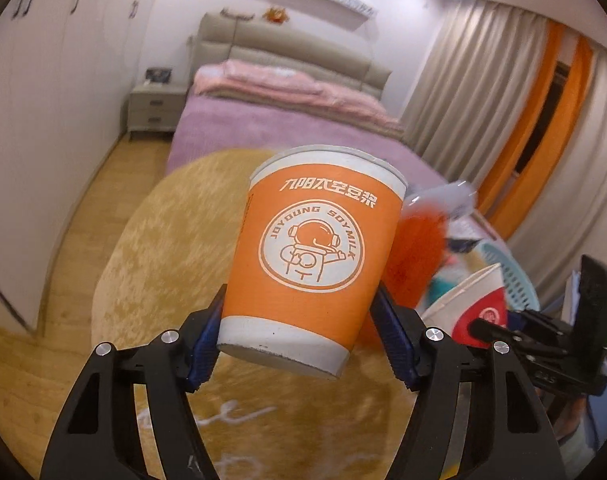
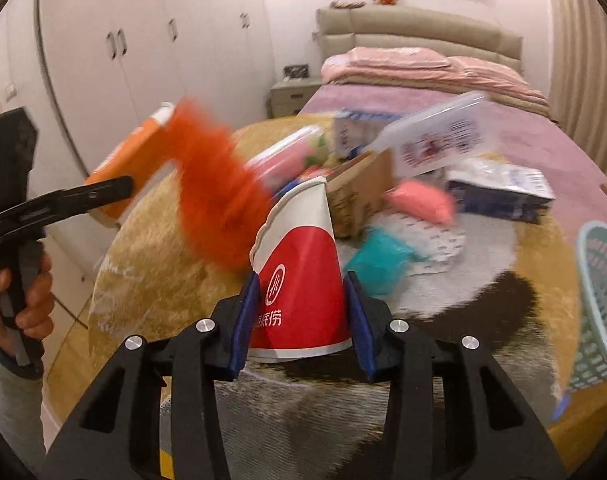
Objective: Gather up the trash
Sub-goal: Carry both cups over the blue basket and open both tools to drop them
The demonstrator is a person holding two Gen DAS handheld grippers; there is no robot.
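An orange paper cup (image 1: 315, 248) with an astronaut logo sits upright, slightly tilted, between the blue pads of my left gripper (image 1: 299, 300), which is shut on its lower part and holds it above the rug. The right wrist view shows this cup (image 2: 131, 152) at the left, with a hand (image 2: 27, 300) on the gripper's handle. My right gripper (image 2: 301, 280) is shut on a crushed red and white paper cup (image 2: 299, 248), rim pinched flat and pointing up. That red cup (image 1: 479, 300) also shows at the right of the left wrist view.
A pile of trash lies on the round yellow rug (image 2: 151, 248): a fluffy orange thing (image 2: 219, 200), a cardboard box (image 2: 359, 188), a clear plastic bag (image 2: 443, 136), a blue and white packet (image 2: 503, 188), pink and teal lumps. A teal mesh basket (image 2: 599, 304) stands right. A bed (image 1: 303, 132) lies behind.
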